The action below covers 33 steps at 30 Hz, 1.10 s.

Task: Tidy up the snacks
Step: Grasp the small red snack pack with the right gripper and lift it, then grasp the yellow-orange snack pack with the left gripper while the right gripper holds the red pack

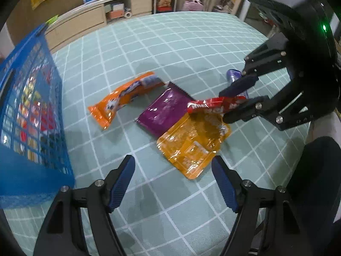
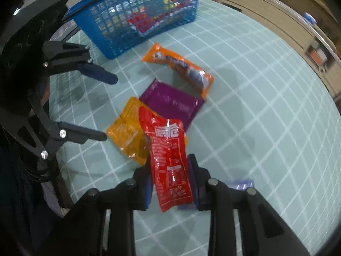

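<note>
Left wrist view: set low over the checked tablecloth (image 1: 170, 49), facing toward 12 o'clock across the table to shelving, blue basket (image 1: 32, 115) close at 9, right gripper (image 1: 234, 104) at 3. Right wrist view: close above the same cloth, facing the basket at 12 o'clock, left gripper (image 2: 110, 108) at 9. Shared: three flat packets mid-table, basket, cloth.

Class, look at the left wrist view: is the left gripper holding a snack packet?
No. The left gripper is open with nothing between its fingers; the right gripper is the one clamping the red packet.
</note>
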### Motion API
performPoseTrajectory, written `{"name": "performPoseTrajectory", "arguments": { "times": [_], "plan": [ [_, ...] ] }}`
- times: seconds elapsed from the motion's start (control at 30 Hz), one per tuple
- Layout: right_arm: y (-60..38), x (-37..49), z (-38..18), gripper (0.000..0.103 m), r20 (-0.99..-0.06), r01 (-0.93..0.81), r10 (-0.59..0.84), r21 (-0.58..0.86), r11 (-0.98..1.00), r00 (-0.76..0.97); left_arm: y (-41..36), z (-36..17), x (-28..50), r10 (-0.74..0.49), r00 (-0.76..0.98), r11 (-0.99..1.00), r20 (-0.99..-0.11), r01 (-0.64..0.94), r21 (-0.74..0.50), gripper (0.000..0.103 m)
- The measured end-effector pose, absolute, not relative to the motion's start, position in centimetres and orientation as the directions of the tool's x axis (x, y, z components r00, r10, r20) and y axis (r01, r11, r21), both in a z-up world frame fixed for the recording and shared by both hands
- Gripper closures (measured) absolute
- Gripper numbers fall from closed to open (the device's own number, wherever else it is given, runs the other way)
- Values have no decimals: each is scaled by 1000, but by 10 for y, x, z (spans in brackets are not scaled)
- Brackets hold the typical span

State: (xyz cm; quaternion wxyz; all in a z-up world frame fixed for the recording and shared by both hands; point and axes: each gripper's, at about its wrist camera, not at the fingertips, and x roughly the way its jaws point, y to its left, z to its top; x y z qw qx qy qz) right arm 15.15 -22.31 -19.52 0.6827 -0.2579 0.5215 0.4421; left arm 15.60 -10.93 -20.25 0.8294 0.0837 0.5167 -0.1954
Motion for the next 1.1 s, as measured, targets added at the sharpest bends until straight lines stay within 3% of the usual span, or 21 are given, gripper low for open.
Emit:
{"name": "performPoseTrajectory", "arguments": {
  "times": [0.1,0.2,0.47,0.53,0.87,0.93,1.0,1.07,1.1],
  "plan": [
    [-233,150,-188,81,-927,-819,367,152,554,76,-117,-199,156,-226,395,891,-890,453,-25,31],
    [-248,147,-178,81,-913,-750,392,181,636,113,-122,-198,158,-263,367,858,-892,511,-43,31],
    [-291,152,-164,81,-925,-544,293,120,830,243,-148,-211,171,-267,306,764,-914,645,-7,31],
    [-301,154,-157,81,-911,-490,332,180,853,244,-154,-215,178,-248,307,753,-919,658,17,31],
    [-320,151,-157,81,-895,-432,360,224,874,264,-183,-224,178,-219,278,715,-935,698,40,30],
    [-317,155,-162,81,-892,-429,365,230,874,266,-182,-223,185,-232,250,741,-940,672,-5,30],
    [-322,155,-162,81,-889,-417,376,246,875,263,-181,-219,194,-239,239,767,-941,641,-32,34],
    [-326,156,-162,81,-884,-400,384,261,878,267,-181,-217,201,-215,254,790,-943,613,-15,48],
    [-328,157,-163,81,-881,-390,389,269,881,271,-180,-216,202,-211,253,793,-944,609,-14,49]
  ]
}}
